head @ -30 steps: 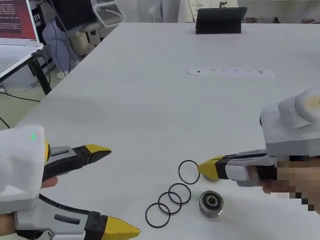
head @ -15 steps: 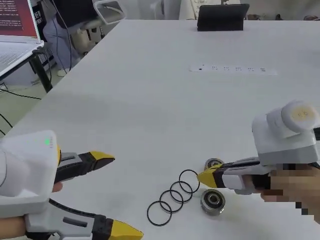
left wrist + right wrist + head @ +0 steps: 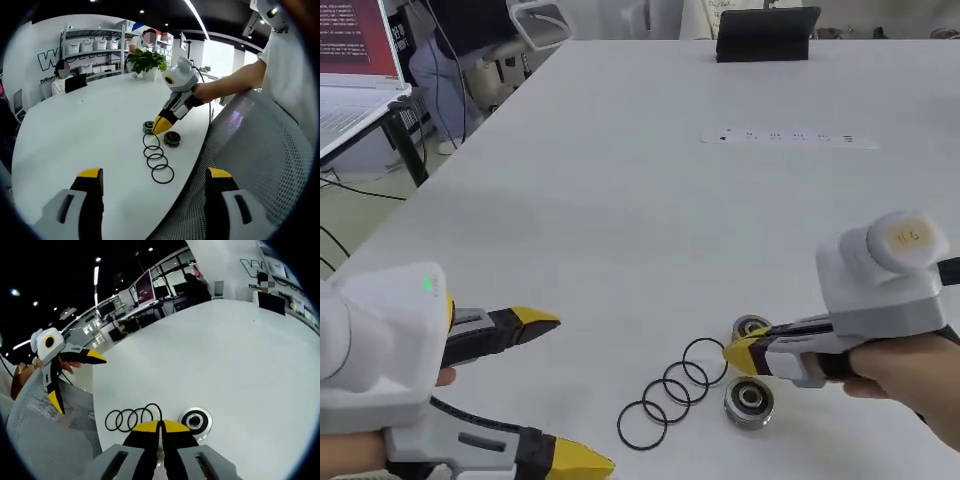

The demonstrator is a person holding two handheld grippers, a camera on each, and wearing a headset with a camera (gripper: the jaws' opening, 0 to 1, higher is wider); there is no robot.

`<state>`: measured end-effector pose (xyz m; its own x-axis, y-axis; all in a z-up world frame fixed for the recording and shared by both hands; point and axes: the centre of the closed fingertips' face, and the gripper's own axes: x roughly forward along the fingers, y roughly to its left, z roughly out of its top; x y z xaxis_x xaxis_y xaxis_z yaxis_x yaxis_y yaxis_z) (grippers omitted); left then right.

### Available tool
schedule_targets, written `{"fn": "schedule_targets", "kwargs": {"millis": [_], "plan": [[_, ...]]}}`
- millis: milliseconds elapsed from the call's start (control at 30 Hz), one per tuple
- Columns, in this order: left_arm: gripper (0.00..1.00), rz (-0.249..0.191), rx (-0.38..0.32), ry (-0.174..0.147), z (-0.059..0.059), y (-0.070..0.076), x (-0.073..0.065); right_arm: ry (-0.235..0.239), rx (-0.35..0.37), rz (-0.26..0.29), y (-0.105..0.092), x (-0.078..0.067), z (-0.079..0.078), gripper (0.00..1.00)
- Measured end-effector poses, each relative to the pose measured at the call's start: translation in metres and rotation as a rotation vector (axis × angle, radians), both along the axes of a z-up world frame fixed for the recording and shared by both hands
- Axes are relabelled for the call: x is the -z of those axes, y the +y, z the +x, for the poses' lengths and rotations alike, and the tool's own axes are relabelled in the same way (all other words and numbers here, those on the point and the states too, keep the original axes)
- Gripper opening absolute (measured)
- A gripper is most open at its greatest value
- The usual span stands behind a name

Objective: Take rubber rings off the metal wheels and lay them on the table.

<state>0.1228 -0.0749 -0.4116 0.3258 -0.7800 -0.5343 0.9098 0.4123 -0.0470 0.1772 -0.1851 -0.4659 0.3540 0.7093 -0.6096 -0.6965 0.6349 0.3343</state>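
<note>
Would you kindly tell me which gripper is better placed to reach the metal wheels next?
Right, probably. The right gripper, jaws closed, has its tip beside both metal wheels, while the left gripper hangs open beyond the rubber rings, farther away.

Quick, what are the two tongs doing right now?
Left tongs: open, empty.
Right tongs: shut, seemingly pinching the end ring.

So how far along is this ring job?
Done: four rings lie in a row on the table. In hand: the right gripper has its jaws shut, tips touching the end ring, seemingly setting it down; the left gripper hangs open, idle. Left: two wheels sit beside the rings; whether either has rubber on it is too small to tell.
</note>
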Motion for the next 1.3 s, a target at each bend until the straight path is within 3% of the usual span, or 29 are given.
{"fn": "schedule_targets", "kwargs": {"millis": [600, 933, 1067, 1300], "plan": [[0.80, -0.024, -0.020, 0.004, 0.002, -0.001, -0.003, -0.057, -0.007, -0.061, -0.003, 0.001, 0.004, 0.01], [0.80, -0.027, -0.022, 0.011, 0.002, 0.000, -0.002, -0.091, -0.025, -0.064, -0.001, -0.010, 0.005, 0.02], [0.80, -0.027, -0.018, 0.015, 0.001, -0.001, -0.001, -0.067, -0.027, -0.031, 0.003, -0.015, 0.002, 0.05], [0.81, -0.027, -0.015, 0.015, 0.000, -0.001, -0.002, -0.118, -0.063, -0.049, 0.009, -0.030, -0.003, 0.08]]}}
